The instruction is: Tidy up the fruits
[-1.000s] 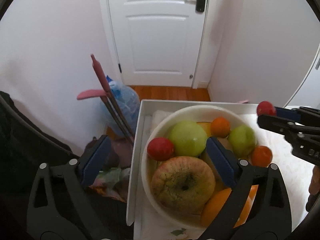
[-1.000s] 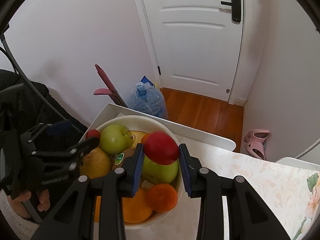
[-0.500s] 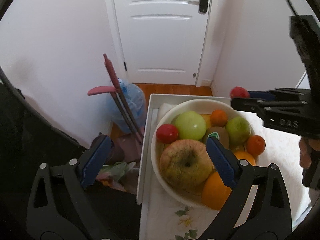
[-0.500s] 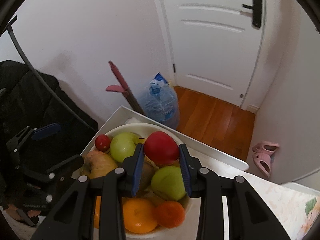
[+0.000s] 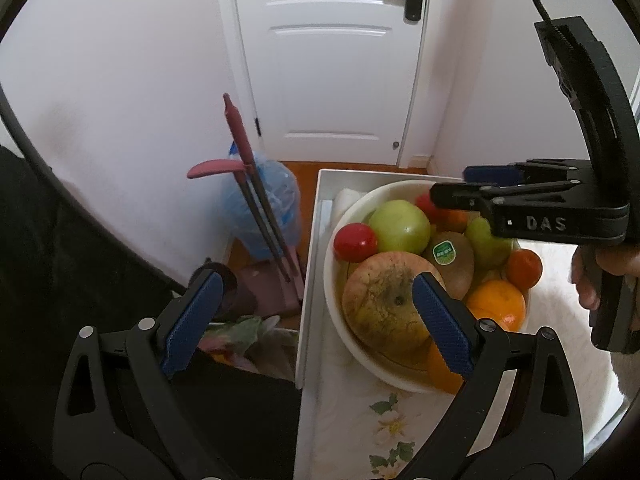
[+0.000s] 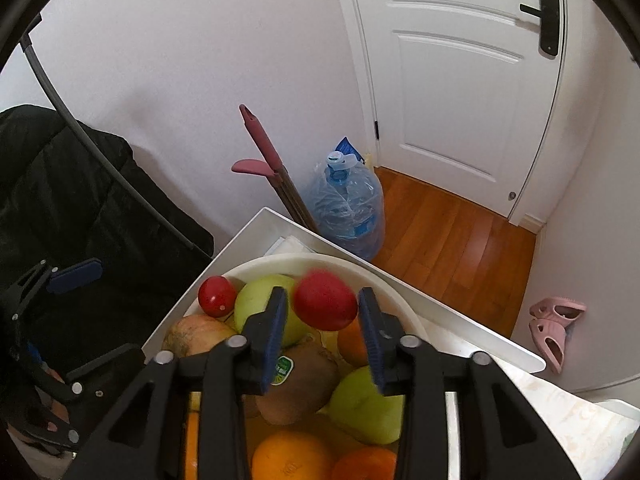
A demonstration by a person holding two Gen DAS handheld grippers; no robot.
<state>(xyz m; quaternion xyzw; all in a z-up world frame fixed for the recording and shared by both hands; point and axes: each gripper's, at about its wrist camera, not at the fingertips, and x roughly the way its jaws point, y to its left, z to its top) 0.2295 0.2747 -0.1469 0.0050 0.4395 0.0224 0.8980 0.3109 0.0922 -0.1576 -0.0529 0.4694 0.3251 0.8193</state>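
Note:
A white bowl [image 5: 332, 264] [image 6: 288, 259] on the white table holds several fruits: a large blotchy apple [image 5: 384, 304], green apples [image 5: 400, 226], a kiwi [image 5: 452, 260], oranges [image 5: 498, 304] and a red tomato [image 5: 354, 242] [image 6: 216, 295]. My right gripper [image 6: 323, 334] is open above the bowl. A second red tomato [image 6: 325, 300], blurred, sits between its pads without touching them. In the left wrist view the right gripper [image 5: 450, 186] reaches over the bowl's far side. My left gripper [image 5: 316, 322] is open and empty, at the bowl's near left.
The table's left edge [image 5: 310, 280] drops to a blue water jug [image 5: 264, 208] [image 6: 346, 204], a pink-handled mop [image 5: 244, 160] and a black bag. A white door and wood floor [image 6: 448, 224] lie behind. Pink slippers [image 6: 554, 328] are on the floor at right.
My right gripper has moved over the bowl and opened, letting go of the red tomato, which is blurred between the pads. The left gripper has drawn back and up a little.

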